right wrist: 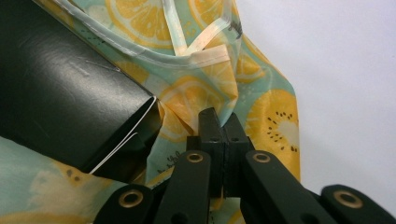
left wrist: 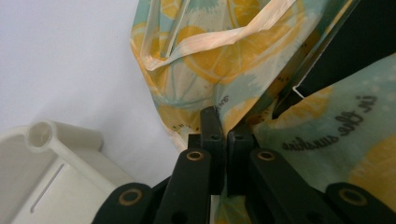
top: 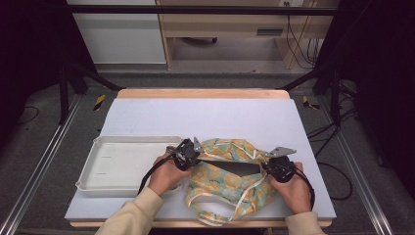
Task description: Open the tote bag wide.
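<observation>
Lemon-print bag (top: 230,178) lies on my side of the white table (top: 205,115), at about 6 o'clock from the table's middle, with its long axis running from 9 to 3 o'clock between my two hands. Its mouth is spread toward 12 o'clock, and its pale handles (top: 215,213) loop down toward 6 o'clock near the front edge. My left gripper (top: 188,152) sits at the bag's 9 o'clock end; in the left gripper view (left wrist: 225,130) the jaws are pressed together with a fold of the printed fabric pinched between them. My right gripper (top: 279,164) is at the 3 o'clock end, and in the right gripper view (right wrist: 220,127) its jaws are likewise clamped tight on the bag's edge. A dark box (right wrist: 70,93) lies inside the mouth, its long side seemingly along the bag's own axis, though the cloth hides much of it, so I can't be sure how far in it sits. Just beside my left hand (top: 166,176), at 9 o'clock of the bag, rests the white tray (top: 98,183), with its corner close to the fabric.
</observation>
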Available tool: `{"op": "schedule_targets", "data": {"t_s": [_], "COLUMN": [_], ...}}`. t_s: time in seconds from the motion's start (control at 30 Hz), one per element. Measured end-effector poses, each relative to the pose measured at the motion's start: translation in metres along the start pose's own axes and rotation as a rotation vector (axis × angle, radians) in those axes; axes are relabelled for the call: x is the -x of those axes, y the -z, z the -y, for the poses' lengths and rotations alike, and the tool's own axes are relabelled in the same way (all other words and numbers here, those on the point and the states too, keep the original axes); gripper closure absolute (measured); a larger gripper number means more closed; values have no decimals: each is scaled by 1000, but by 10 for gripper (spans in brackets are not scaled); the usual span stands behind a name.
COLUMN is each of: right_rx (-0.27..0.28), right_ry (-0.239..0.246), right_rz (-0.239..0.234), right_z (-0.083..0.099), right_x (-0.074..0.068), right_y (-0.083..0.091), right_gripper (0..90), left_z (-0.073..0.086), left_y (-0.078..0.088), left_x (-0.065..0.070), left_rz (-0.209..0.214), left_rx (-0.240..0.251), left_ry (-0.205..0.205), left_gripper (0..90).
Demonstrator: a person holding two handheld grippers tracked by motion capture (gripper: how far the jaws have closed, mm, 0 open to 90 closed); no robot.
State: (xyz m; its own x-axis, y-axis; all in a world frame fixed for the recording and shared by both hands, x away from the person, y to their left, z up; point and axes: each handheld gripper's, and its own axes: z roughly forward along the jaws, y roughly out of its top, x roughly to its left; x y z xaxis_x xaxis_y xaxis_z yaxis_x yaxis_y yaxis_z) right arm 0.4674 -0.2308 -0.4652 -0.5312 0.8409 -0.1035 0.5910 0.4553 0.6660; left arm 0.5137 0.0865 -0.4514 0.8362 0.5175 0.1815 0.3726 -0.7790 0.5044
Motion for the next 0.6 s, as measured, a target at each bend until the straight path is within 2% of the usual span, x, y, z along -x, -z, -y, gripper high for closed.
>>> {"op": "schedule_targets", "data": {"t_s": [0.37,0.6], "right_rx": [7,-10], "right_ry": [-9,15], "right_rz": [0,19], "right_z": [2,1], "right_x": [2,0], "right_y": [1,-2], "right_gripper": [900,896], "left_z": [2,2], "left_y": [-2,-4], "left_x": [1,1], "left_rz": [10,15], "left_rx": [-13,-12], "left_ry": [-2,5], "left_gripper": [889,887]}}
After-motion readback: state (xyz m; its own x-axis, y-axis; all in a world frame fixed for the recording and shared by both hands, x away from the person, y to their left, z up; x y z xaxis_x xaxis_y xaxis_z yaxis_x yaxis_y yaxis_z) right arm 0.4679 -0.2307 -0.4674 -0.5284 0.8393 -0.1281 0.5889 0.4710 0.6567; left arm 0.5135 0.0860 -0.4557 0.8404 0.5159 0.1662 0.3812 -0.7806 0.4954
